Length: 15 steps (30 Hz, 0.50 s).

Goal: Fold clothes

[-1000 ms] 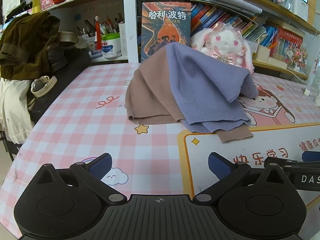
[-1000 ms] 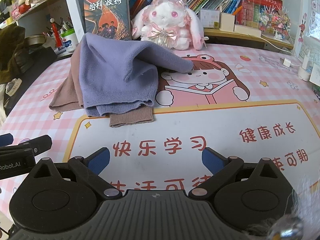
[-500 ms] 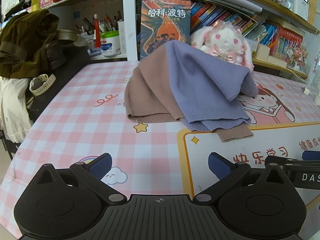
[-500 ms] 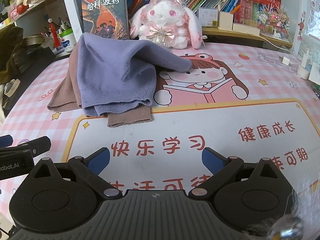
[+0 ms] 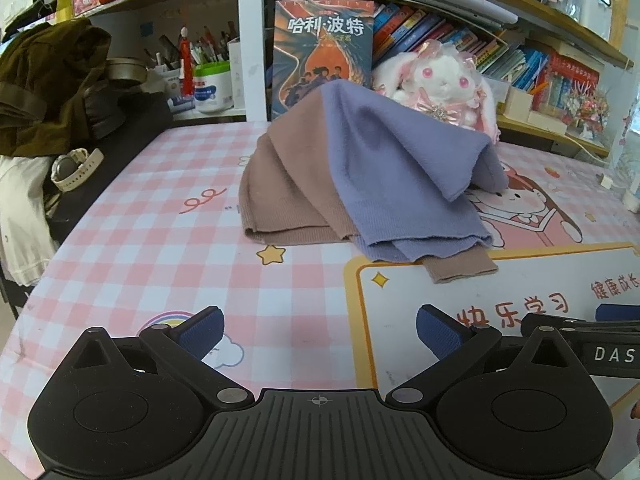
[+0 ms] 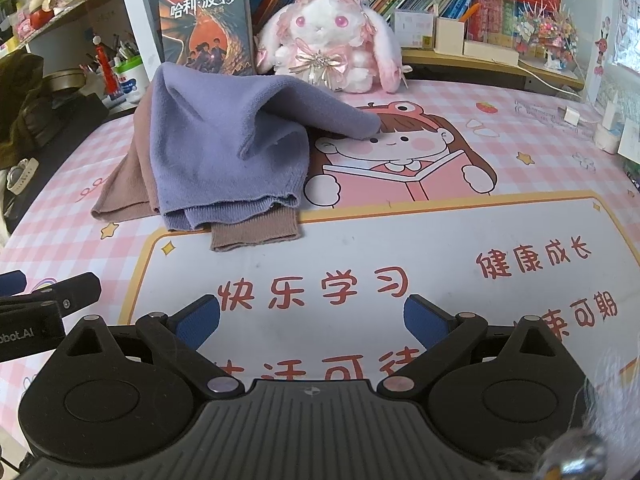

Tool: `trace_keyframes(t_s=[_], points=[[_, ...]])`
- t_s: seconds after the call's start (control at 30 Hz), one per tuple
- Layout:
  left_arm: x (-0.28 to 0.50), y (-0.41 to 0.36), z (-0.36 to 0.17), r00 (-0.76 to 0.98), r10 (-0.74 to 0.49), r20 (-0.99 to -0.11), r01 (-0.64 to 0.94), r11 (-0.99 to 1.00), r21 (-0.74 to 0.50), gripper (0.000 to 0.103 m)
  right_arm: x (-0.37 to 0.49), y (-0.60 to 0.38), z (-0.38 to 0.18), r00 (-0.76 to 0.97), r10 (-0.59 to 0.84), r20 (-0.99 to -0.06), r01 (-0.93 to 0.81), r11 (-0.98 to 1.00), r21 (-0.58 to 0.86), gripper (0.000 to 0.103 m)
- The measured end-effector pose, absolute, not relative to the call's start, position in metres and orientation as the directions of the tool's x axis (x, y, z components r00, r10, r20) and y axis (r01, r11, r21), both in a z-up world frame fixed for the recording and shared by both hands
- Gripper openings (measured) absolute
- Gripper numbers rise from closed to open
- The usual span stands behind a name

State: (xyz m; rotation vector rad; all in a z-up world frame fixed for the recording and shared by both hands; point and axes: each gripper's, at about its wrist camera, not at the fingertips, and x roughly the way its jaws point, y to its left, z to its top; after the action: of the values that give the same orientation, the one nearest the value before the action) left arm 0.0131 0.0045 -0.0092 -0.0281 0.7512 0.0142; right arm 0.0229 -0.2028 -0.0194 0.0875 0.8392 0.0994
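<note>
Clothes: purple garment (image 5: 396,168) lay over brown garment (image 5: 288,196), heaped toward the back edge of the table (image 5: 160,248), in front of the book (image 5: 322,52) and plush rabbit (image 5: 440,80).
Brown cuff: stuck out under the purple hem, touching the mat.
Left gripper (image 5: 318,328): jaws spread wide, holding nothing, near the front edge, well apart from the clothes.
Right gripper (image 6: 312,316): jaws also released, empty, over the white panel of the mat (image 6: 400,240).
</note>
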Motion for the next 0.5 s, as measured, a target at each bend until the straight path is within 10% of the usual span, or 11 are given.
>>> trace_keyframes(t_s=[0.5], points=[[0.010,-0.011,-0.017,0.721,-0.015,-0.693,-0.047,0.996,-0.071,0.103,0.029,-0.217,-0.026,0.641,0.172,-0.748,-0.111,0.985,0.131,0.099]])
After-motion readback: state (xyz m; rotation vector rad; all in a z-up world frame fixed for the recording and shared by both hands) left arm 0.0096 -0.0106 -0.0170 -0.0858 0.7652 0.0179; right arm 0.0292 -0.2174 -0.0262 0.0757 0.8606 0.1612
